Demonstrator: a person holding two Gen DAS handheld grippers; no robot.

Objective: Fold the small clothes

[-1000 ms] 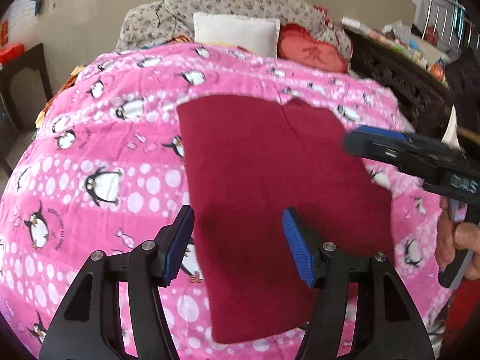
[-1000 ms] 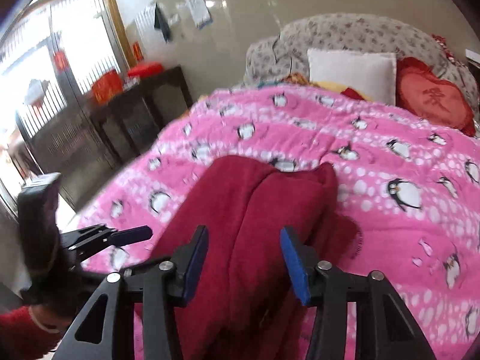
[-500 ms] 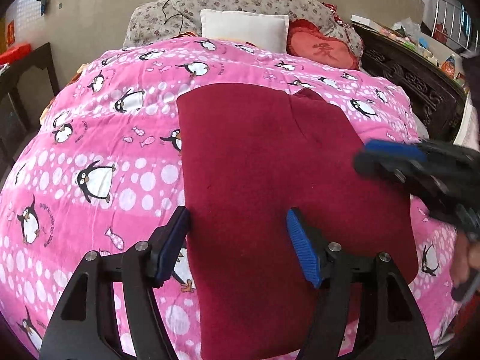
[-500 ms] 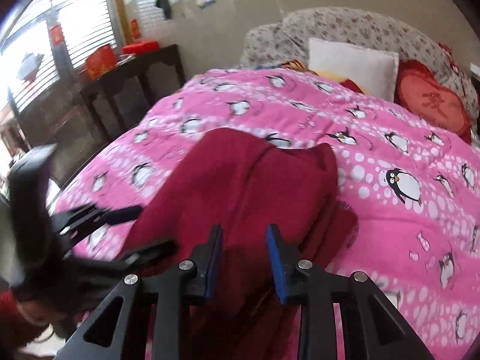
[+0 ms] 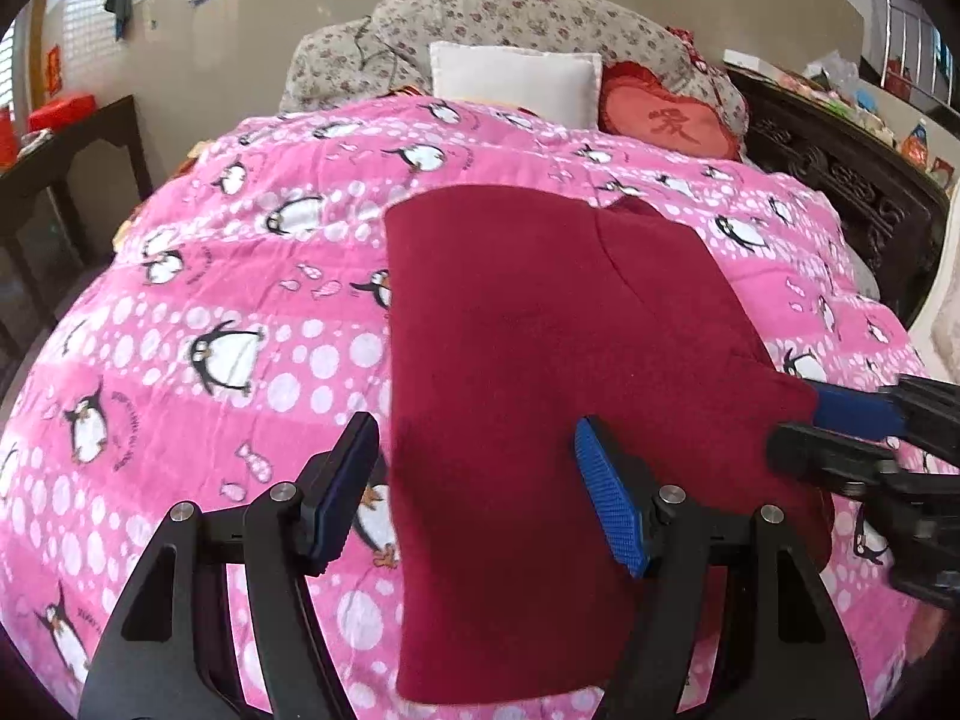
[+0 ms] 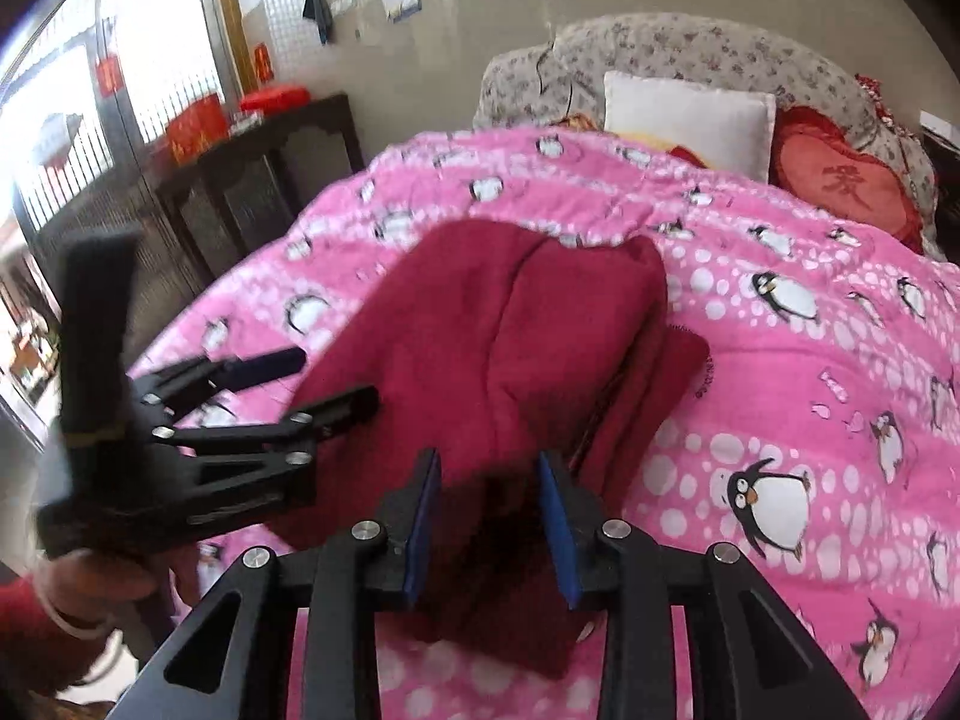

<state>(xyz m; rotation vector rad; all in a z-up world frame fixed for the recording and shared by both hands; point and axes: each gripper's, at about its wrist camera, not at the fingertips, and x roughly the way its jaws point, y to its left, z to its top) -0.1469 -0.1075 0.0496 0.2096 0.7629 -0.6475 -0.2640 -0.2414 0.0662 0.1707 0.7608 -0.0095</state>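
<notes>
A dark red garment [image 5: 540, 372] lies folded lengthwise on the pink penguin blanket [image 5: 240, 300]; in the right wrist view the garment [image 6: 498, 330] shows a raised fold down its middle. My left gripper [image 5: 474, 492] is open and empty, hovering over the garment's near left edge. My right gripper [image 6: 489, 531] stands partly open with the garment's near right edge between its blue pads, the cloth loose between them. In the left wrist view the right gripper [image 5: 840, 420] sits at the garment's right edge. The left gripper [image 6: 300, 384] shows at the left of the right wrist view.
A white pillow [image 5: 516, 81], a red heart cushion [image 5: 666, 120] and a floral bundle [image 5: 510, 18] lie at the bed's head. A dark carved bed frame [image 5: 840, 180] runs along the right. A dark wooden table [image 6: 258, 180] stands to the left.
My right gripper narrowed from wide open and came down to the garment's near right edge. My left gripper stayed open and shifted slightly over the near left edge.
</notes>
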